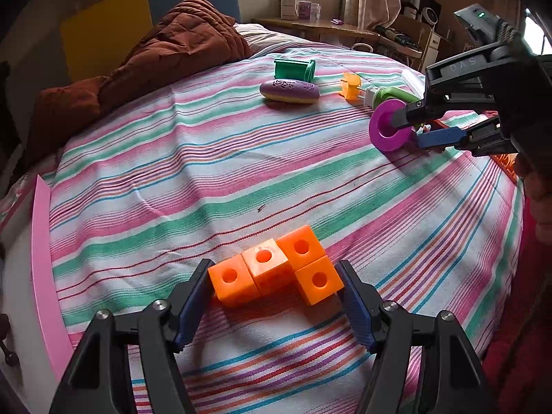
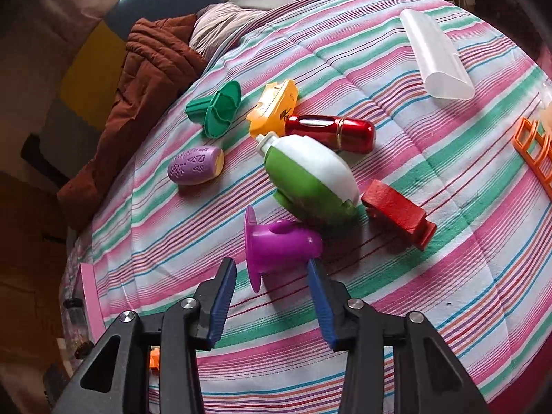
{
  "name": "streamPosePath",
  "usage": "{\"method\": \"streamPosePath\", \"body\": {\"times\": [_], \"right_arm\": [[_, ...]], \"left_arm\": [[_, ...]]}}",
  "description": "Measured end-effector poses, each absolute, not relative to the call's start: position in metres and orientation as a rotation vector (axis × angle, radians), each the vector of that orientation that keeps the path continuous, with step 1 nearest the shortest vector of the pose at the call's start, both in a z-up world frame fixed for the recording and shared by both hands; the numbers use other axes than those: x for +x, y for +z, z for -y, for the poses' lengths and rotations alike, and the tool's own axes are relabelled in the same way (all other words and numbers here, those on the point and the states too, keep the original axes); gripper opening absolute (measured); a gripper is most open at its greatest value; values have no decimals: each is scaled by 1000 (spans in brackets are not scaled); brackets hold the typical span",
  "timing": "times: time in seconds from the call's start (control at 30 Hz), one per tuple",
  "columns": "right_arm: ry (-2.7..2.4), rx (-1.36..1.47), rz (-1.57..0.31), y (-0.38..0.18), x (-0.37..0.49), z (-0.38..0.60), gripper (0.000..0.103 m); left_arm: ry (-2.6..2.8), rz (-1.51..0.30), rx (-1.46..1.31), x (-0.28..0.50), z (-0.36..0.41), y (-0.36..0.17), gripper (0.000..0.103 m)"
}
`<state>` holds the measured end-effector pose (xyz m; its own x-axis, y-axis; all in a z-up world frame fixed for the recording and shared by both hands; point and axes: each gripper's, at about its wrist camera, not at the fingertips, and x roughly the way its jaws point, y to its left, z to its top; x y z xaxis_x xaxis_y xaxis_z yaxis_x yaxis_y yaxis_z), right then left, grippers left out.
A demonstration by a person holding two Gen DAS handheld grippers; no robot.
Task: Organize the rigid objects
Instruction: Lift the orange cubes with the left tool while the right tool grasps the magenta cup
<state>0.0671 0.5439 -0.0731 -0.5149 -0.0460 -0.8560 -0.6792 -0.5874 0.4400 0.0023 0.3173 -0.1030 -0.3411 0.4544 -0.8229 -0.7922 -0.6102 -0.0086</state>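
An orange block piece point(image 1: 276, 270) made of several joined cubes with holes lies on the striped bedspread, between the open fingers of my left gripper point(image 1: 274, 277), which do not clamp it. My right gripper point(image 2: 270, 270) is open around a purple flanged spool point(image 2: 276, 243) that lies on its side; from the left wrist view the right gripper point(image 1: 410, 129) has one finger through the spool's ring point(image 1: 390, 127). A green and white object point(image 2: 310, 179) lies just beyond the spool.
On the bed lie a green flanged piece point(image 2: 217, 108), a purple oval point(image 2: 195, 165), an orange-yellow piece point(image 2: 274, 105), a red metallic cylinder point(image 2: 331, 131), a red clip point(image 2: 396, 214), a translucent case point(image 2: 436, 55) and an orange grid point(image 2: 533, 150). A brown quilt point(image 1: 165, 48) is bunched at the back left.
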Motion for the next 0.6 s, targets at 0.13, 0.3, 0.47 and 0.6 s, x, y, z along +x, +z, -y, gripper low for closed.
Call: {"method": "streamPosePath", "body": {"times": [0.13,0.3,0.47,0.6], "right_arm": [[2153,-1271,-1118,-75,66,-541,43],[2136,-1226,-1177,-74,72,-548,43],[2122,-1214,-1207,-75,74,-551,44],[2129,-1203,-1209,-74,73,-552,44]], "left_arm": [[2014,-509,-1061,2,-315,-103,71],[2016,-504,-1060,5,-312,-102,71],[2012,-485,-1060,8,-307,-102,71],[2001,-466,-1062,9,-304,-101,71]]}}
